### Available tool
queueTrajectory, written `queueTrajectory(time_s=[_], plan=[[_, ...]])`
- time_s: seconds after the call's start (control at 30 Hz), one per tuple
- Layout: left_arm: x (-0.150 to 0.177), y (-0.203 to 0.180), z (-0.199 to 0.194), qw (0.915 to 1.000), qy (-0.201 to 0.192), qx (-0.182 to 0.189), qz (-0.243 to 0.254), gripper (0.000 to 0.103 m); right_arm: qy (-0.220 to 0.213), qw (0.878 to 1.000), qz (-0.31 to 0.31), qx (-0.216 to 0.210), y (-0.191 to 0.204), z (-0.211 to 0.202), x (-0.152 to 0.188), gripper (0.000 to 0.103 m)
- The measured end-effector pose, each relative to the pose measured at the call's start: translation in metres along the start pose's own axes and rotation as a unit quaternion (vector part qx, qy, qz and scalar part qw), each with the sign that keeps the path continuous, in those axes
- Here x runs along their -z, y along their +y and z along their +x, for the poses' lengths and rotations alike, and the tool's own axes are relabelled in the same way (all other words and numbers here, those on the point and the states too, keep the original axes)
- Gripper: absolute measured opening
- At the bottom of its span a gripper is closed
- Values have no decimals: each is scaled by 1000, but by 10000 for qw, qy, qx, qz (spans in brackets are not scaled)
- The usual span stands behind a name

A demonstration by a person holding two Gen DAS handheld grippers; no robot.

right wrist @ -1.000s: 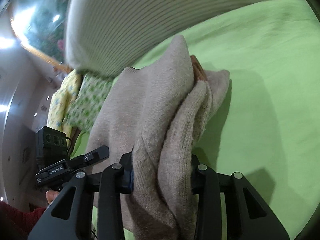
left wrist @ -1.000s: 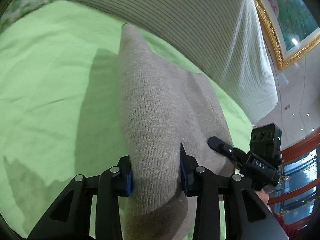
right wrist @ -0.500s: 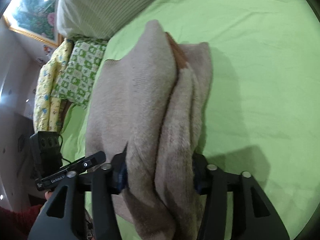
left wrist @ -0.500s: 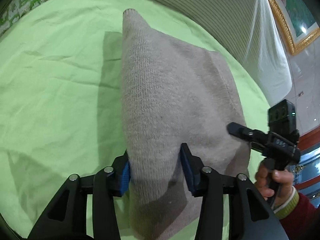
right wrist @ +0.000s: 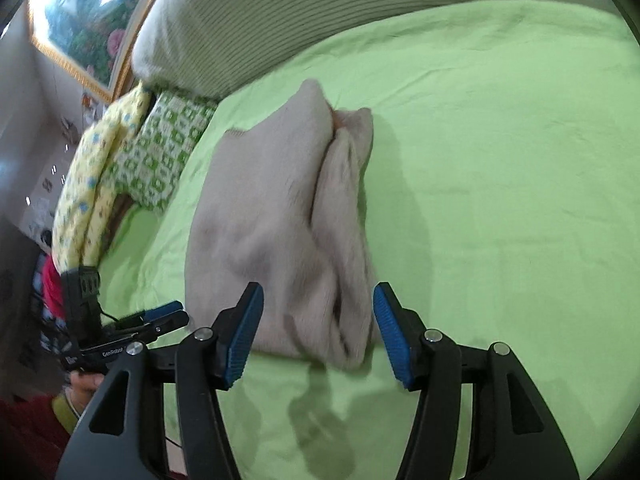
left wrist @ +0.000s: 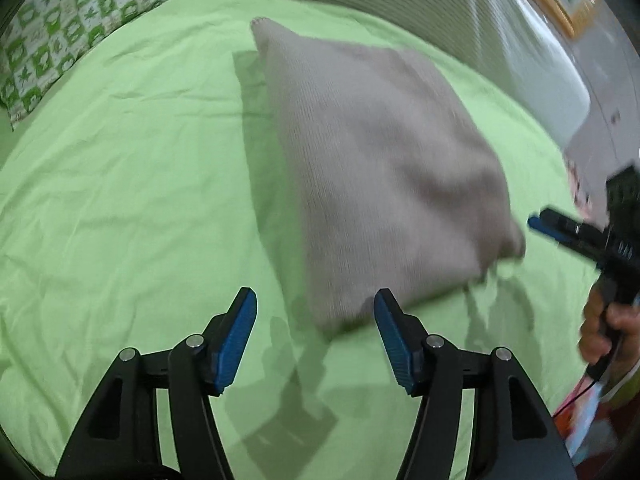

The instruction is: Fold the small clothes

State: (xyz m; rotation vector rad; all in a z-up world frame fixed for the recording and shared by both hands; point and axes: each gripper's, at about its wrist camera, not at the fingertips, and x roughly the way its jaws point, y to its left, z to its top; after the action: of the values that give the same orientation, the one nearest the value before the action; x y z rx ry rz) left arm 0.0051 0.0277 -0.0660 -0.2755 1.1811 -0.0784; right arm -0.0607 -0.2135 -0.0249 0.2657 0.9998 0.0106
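A folded beige knit garment [left wrist: 380, 176] lies on the green sheet [left wrist: 120, 200]. My left gripper [left wrist: 316, 344] is open and empty, just short of the garment's near corner. In the right wrist view the same garment [right wrist: 280, 220] lies folded in layers, with its thick folded edge on the right. My right gripper [right wrist: 318, 332] is open and empty, its blue pads [right wrist: 390, 336] on either side of the garment's near edge without touching it. The right gripper also shows at the far right of the left wrist view [left wrist: 580, 236], and the left gripper shows at the lower left of the right wrist view [right wrist: 156, 320].
A striped white-grey pillow [right wrist: 320, 12] lies along the head of the bed. A green-patterned cushion [right wrist: 164, 152] and a yellow one [right wrist: 88, 184] lie at the left edge. A framed picture [right wrist: 88, 20] hangs on the wall. Green sheet spreads to the right of the garment.
Both grippers have opened and let go of the beige garment. It has dropped onto the sheet, and both grippers have pulled back from it.
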Motion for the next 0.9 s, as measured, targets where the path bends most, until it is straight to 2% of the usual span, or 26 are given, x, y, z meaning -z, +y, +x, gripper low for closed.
queueTrajectory(time_s=[0.13,0.27,0.37,0.4,0.43,0.53,0.6,0.77,0.9], plan=[[12,-18,9,9989,140,-181,403,62,181,9990,-314,261,13,13,14,58],[5,-25,11,9982,3,-302,514,61,224,9983,-416,336,19,21,18,57],[-2,-23,18,9978,32,-494,446,58,338,9967,-574,467,25,28,18,31],[-4,-21,20,9976,66,-548,413,53,388,9959,-609,542,26,29,17,15],[-4,-19,22,9976,110,-574,375,51,375,9956,-630,588,26,28,16,10],[0,-13,28,9972,235,-661,259,45,227,9939,-691,831,23,18,14,8],[5,-10,30,9971,276,-675,217,42,325,9919,-686,1023,13,22,16,8],[6,-7,30,9978,307,-581,49,42,560,9931,-298,987,-8,38,24,8],[7,-8,28,9978,324,-573,64,42,533,9954,115,787,-11,37,17,12]])
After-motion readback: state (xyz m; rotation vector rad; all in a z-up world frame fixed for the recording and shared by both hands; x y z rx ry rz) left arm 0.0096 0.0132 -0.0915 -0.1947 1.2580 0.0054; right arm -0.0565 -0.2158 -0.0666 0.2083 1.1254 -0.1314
